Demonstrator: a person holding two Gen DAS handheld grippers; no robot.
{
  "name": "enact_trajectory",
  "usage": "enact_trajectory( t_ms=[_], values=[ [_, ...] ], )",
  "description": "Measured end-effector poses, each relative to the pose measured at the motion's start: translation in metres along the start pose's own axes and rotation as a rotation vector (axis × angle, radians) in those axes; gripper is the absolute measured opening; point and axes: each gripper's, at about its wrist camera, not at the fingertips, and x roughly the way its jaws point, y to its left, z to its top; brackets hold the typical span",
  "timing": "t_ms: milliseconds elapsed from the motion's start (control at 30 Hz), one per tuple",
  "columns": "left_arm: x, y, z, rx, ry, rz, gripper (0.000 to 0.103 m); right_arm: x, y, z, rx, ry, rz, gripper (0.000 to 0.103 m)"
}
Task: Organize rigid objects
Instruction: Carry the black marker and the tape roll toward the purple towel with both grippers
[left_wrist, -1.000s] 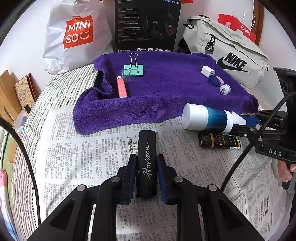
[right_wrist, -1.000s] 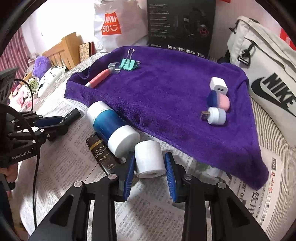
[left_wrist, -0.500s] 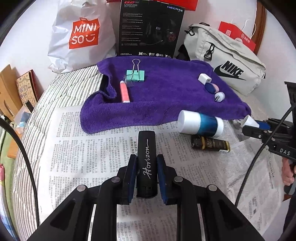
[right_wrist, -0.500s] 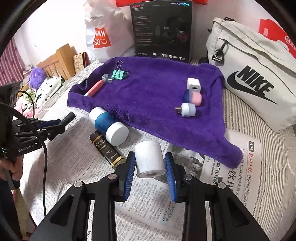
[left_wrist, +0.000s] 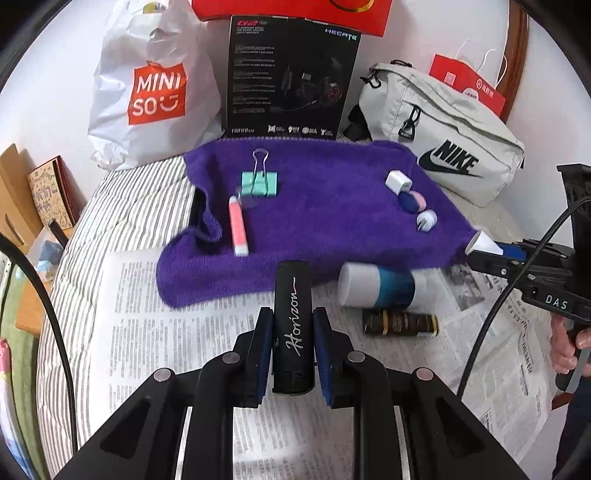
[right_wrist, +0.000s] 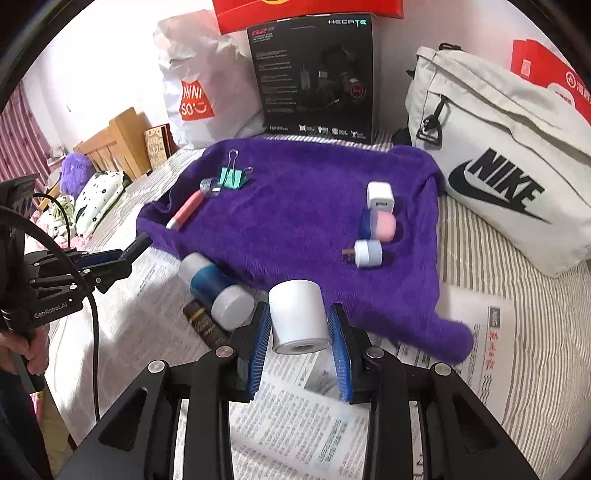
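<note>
My left gripper (left_wrist: 291, 332) is shut on a black stick marked "Horizon" (left_wrist: 293, 325), held above the newspaper (left_wrist: 147, 332). My right gripper (right_wrist: 299, 328) is shut on a white paper roll (right_wrist: 297, 315), also lifted off the paper. On the purple towel (left_wrist: 325, 218) lie a teal binder clip (left_wrist: 259, 181), a pink tube (left_wrist: 237, 225), a white charger cube (left_wrist: 398, 181), a blue-and-pink piece (left_wrist: 413, 201) and a small white USB plug (left_wrist: 426, 220). A blue-and-white bottle (left_wrist: 378, 286) and a dark brown bottle (left_wrist: 400, 323) lie on the newspaper.
Behind the towel stand a white Miniso bag (left_wrist: 155, 92), a black headset box (left_wrist: 291, 77), a grey Nike bag (left_wrist: 443, 144) and a red paper bag (left_wrist: 469, 86). A person's hand (left_wrist: 569, 347) grips the right handle. Striped bedding (right_wrist: 498, 266) surrounds the newspaper.
Both grippers have risen with their objects, so the towel and bottles look smaller and farther. The right gripper has drawn away from the blue-and-white bottle.
</note>
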Motion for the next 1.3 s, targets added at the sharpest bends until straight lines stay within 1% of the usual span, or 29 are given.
enact_trajectory(
  t_ms=[67, 367, 500, 700, 1067, 1300],
  values=[
    [0.001, 0.0, 0.007, 0.003, -0.003, -0.008, 0.021, 0.001, -0.002, 0.005, 0.001, -0.002, 0.005, 0.032],
    [0.016, 0.004, 0.043, 0.022, -0.008, 0.008, 0.021, 0.017, -0.014, 0.033, 0.04, -0.024, 0.002, 0.032],
    [0.027, 0.006, 0.054, 0.022, -0.004, 0.007, 0.021, 0.035, -0.021, 0.043, 0.054, -0.005, -0.014, 0.032],
    [0.043, 0.009, 0.067, 0.023, 0.007, 0.0, 0.021, 0.057, -0.028, 0.047, 0.077, 0.028, -0.005, 0.032],
    [0.065, 0.012, 0.079, 0.015, 0.028, -0.007, 0.021, 0.081, -0.022, 0.053, 0.072, 0.061, 0.028, 0.032],
    [0.078, 0.012, 0.082, 0.02, 0.046, -0.015, 0.021, 0.09, -0.015, 0.055, 0.051, 0.084, 0.018, 0.032]
  ],
)
